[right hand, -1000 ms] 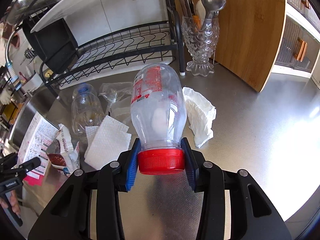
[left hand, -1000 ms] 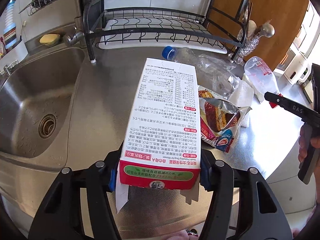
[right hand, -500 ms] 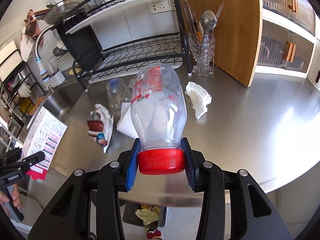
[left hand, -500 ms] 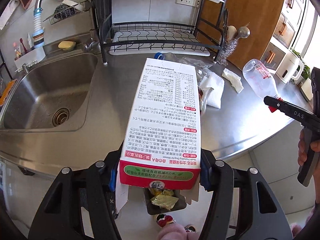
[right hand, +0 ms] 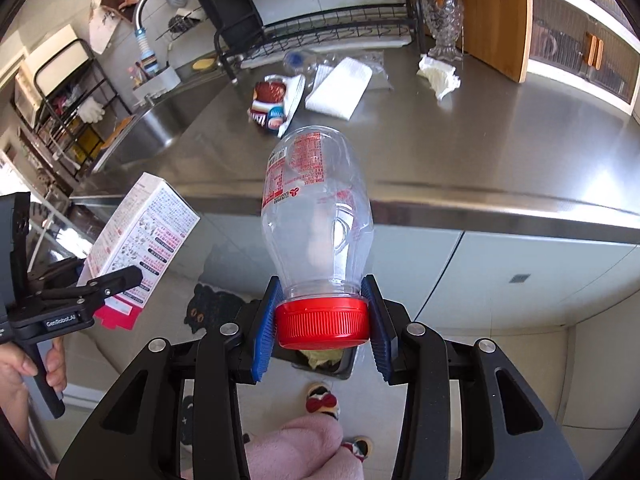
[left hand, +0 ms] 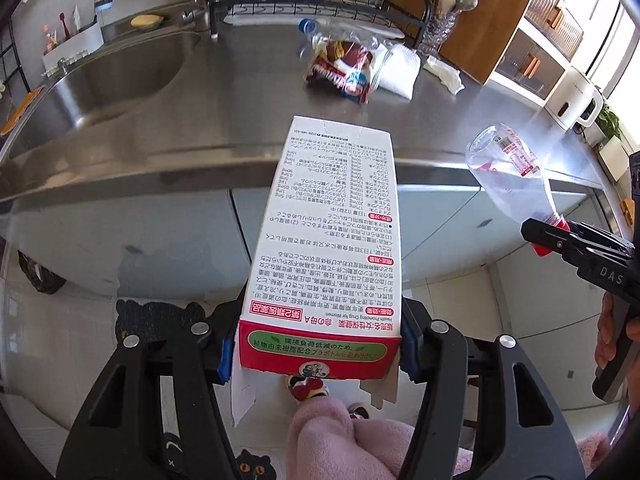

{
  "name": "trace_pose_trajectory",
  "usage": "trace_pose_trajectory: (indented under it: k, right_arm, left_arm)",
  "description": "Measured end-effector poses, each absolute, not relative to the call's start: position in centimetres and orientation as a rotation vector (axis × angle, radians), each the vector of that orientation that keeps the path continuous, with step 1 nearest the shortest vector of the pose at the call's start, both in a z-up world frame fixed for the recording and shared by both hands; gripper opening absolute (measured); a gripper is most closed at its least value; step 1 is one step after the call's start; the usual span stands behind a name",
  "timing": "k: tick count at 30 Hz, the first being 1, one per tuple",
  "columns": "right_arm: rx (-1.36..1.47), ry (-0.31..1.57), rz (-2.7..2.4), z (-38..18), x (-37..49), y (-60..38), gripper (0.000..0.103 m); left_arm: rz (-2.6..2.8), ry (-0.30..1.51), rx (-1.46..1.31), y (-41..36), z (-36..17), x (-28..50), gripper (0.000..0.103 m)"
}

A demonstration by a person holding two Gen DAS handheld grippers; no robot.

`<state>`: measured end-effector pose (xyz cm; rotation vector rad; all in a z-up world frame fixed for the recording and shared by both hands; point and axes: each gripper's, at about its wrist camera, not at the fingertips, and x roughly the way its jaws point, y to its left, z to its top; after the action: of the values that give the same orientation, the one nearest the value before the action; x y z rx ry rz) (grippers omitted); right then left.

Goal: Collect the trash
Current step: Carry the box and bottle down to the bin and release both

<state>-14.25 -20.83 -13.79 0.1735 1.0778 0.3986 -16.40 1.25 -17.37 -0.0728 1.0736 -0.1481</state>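
Note:
My left gripper (left hand: 316,344) is shut on a white and red printed carton (left hand: 328,236), held out in front of the counter edge above the floor. It also shows in the right wrist view (right hand: 140,240). My right gripper (right hand: 322,320) is shut on the red cap of a clear plastic bottle (right hand: 316,212), also off the counter; the bottle shows at right in the left wrist view (left hand: 508,172). A small dark bin (right hand: 324,360) with yellowish trash sits on the floor just below the right gripper.
On the steel counter (right hand: 480,152) lie a snack wrapper (right hand: 272,106), a folded paper towel (right hand: 340,88), a crumpled tissue (right hand: 438,74), a blue-capped clear bottle (right hand: 298,60) and plastic film. A sink (left hand: 104,80), dish rack (left hand: 312,0) and glass utensil holder (right hand: 442,24) stand behind.
Both grippers have pulled back from over the counter and dropped below its edge, carrying the carton and the bottle. The cabinet fronts and floor now fill the lower view.

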Motion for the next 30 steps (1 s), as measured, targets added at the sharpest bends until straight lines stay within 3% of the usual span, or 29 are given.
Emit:
trace_pose_trajectory:
  k: [19, 30]
  right_arm:
    - [0.127, 1.500, 0.434, -33.4, -13.5, -12.3, 0.041]
    - [0.112, 1.636, 0.396, -40.5, -10.3, -9.1, 0.041]
  left_arm:
    - [-0.142, 1.406, -0.116, 1.9, -35.4, -13.1, 0.057]
    - [-0.179, 1.547, -0.111, 2.7, -42.5, -8.9, 0.058]
